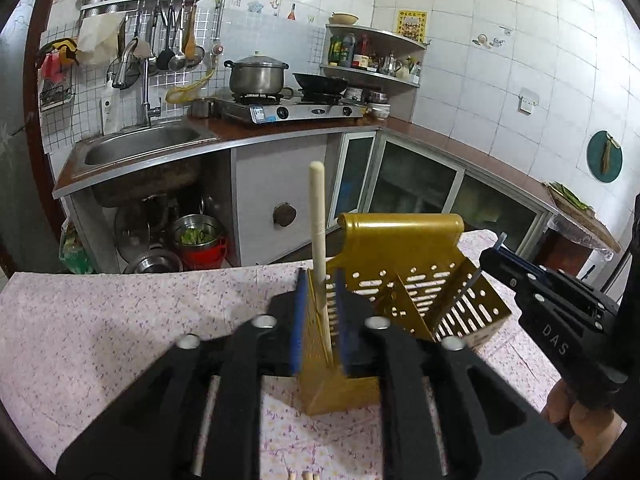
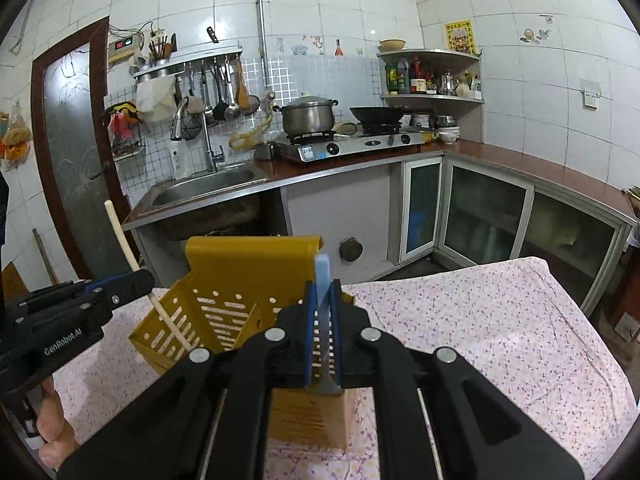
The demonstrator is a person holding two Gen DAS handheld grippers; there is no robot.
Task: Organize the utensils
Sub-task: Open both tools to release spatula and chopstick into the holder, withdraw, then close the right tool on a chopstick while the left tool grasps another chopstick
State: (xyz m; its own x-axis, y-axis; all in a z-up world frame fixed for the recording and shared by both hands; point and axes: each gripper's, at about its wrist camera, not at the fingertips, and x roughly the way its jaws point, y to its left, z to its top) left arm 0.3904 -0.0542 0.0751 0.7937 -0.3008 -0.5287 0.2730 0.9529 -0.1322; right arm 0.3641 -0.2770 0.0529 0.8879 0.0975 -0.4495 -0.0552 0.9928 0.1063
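A gold perforated utensil holder (image 1: 400,280) with divided compartments stands on the floral tablecloth (image 1: 100,320); it also shows in the right wrist view (image 2: 224,304). My left gripper (image 1: 320,300) is shut on a cream chopstick (image 1: 318,220), held upright with its lower end inside the holder's near compartment. My right gripper (image 2: 323,312) is shut on a light blue utensil handle (image 2: 322,280), over the holder's right compartment. The right gripper appears at the right of the left wrist view (image 1: 560,304); the left gripper with the chopstick (image 2: 136,264) appears at the left of the right wrist view.
Loose chopstick ends (image 1: 300,475) lie on the cloth at the near edge. Beyond the table are the sink (image 1: 140,144), a stove with a pot (image 1: 256,76) and a wok (image 1: 320,82), and glass cabinet doors (image 1: 416,188). The table's far edge lies behind the holder.
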